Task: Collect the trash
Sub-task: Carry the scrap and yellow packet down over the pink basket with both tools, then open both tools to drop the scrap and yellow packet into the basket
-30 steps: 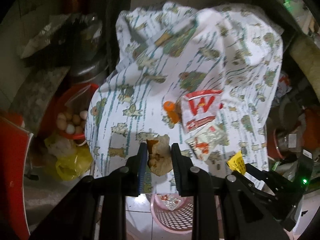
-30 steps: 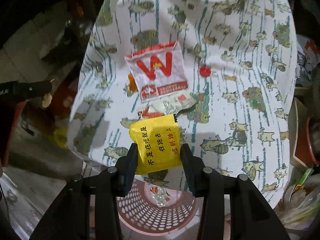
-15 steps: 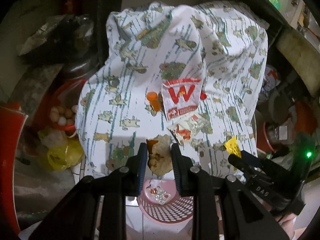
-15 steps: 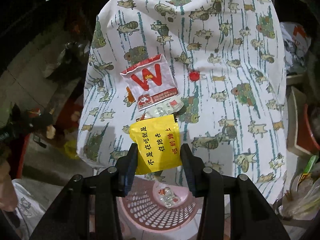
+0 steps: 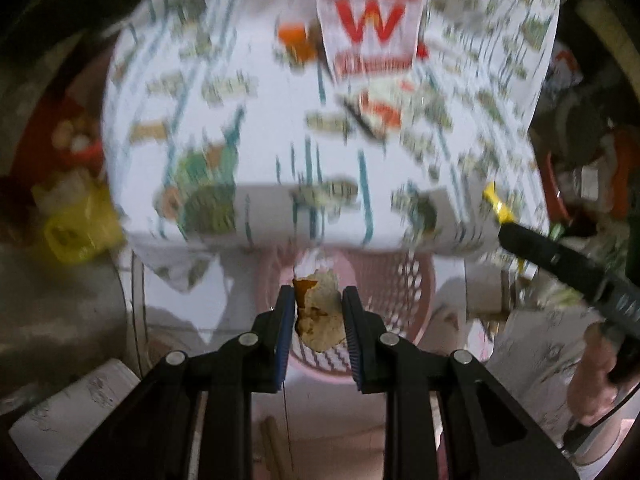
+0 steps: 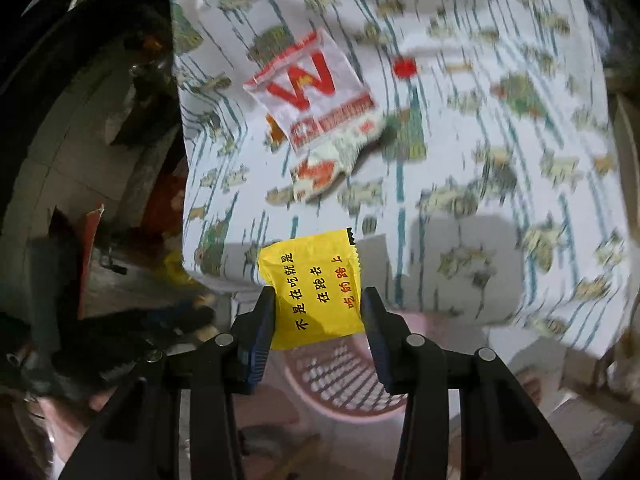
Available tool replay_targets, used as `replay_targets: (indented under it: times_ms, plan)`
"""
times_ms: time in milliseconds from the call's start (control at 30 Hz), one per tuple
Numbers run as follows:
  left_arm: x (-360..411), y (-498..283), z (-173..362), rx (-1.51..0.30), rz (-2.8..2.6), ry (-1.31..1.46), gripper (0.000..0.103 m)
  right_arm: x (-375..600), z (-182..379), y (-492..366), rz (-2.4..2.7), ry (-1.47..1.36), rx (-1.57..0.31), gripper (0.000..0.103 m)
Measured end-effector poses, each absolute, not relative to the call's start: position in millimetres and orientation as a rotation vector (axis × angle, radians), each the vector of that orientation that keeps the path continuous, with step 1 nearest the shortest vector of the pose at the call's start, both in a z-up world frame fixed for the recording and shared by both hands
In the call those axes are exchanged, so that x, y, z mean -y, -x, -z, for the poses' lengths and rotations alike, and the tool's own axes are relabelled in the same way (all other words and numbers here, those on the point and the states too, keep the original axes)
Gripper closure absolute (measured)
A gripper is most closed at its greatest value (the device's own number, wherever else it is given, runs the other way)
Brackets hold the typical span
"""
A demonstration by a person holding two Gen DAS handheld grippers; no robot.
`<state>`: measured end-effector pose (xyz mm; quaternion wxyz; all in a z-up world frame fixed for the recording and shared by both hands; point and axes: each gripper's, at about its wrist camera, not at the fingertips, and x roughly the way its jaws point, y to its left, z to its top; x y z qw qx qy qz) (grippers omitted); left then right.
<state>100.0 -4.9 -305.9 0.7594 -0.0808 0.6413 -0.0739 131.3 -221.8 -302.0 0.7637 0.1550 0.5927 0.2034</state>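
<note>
Trash is held in both grippers above a pink perforated basket (image 5: 404,280) that stands on the floor just below the table edge. A stained, crumpled scrap of paper (image 5: 320,312) is clamped in the left gripper (image 5: 318,312), whose jaws are closed to a narrow gap on either side of it; the scrap is seen directly over the basket's opening. A yellow snack wrapper (image 6: 316,290) printed with dark and red characters is pinched in the right gripper (image 6: 318,316), the jaws being pressed against its two side edges, and it hangs over the near rim of the basket (image 6: 340,384).

More litter is left on the patterned tablecloth (image 6: 500,140): a white packet with a red W (image 6: 316,88), a crumpled white-and-red wrapper (image 6: 324,168) just beside it, a small red cap (image 6: 405,67), and an orange piece (image 5: 294,38), which is blurred.
</note>
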Motion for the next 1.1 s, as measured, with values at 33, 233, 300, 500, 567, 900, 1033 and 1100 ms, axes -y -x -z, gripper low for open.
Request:
replay_targets:
  times_ms: [33,233,300,500,567,900,1033,1100]
  plan:
    - [6,-99,312,-1.413,0.164,0.177,0.080,223,308,-131,-0.436,-0.362,-1.310,0.058]
    - [21,-97,359,-1.529,0.170,0.199,0.080,224,352,-128,-0.459,-0.482,-1.458,0.058]
    - [24,-96,371,-1.547,0.168,0.205,0.081,216,364,-125,-0.452,-0.432,-1.494,0.058]
    - [32,-97,402,-1.567,0.146,0.181,0.080,209,405,-123,-0.382,-0.395,-1.556,0.058]
    - [32,-100,409,-1.568,0.143,0.185,0.080,211,418,-123,-0.373,-0.407,-1.580,0.058]
    - [35,-101,426,-1.584,0.135,0.141,0.078,197,446,-123,-0.294,-0.323,-1.578,0.056]
    - [39,-100,422,-1.555,0.123,0.088,0.031,194,447,-125,-0.287,-0.341,-1.571,0.035]
    - [42,-99,421,-1.554,0.137,0.056,0.031,196,444,-125,-0.277,-0.348,-1.556,0.032]
